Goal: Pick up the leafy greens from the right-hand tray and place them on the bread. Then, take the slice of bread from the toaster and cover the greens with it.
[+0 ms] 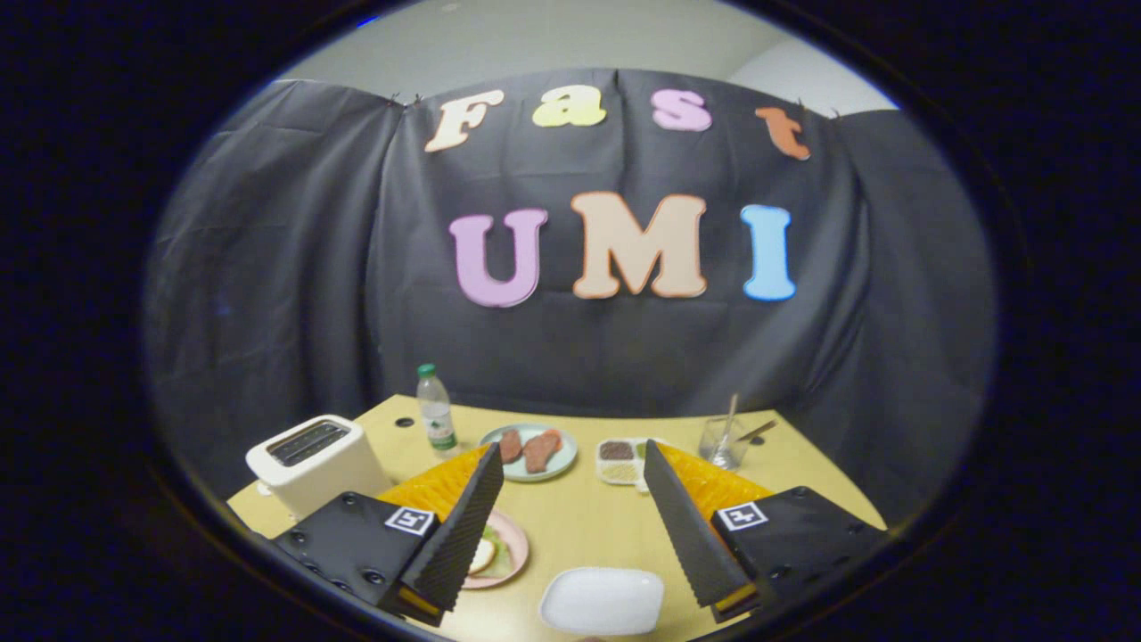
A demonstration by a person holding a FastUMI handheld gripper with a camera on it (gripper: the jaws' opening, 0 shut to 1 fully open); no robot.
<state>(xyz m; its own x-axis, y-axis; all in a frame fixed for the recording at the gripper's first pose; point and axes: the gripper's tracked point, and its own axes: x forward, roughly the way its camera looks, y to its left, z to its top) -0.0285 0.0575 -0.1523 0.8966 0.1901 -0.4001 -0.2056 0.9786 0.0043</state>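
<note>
Looking along the gripper (570, 464), I see its two fingers spread wide with nothing between them, raised above the yellow table (579, 522). Just behind the left finger sits a pink plate (513, 548) carrying the bread (482, 555) with something green on it, which I take for the leafy greens (500, 562); much of it is hidden by the finger, so I cannot tell how they lie. Between the fingers, close to me, is a white square plate (603, 600). Left of the left finger stands the white toaster (314, 462); I cannot tell whether a slice is in its slot. Beyond the fingertips are a pale green plate (529, 453) with two brown pieces, and just right of it a small divided tray (623, 462), partly covered by the right fingertip. Behind the toaster stands a water bottle (437, 412), and beyond the right finger a clear glass (724, 442) with utensils in it
</note>
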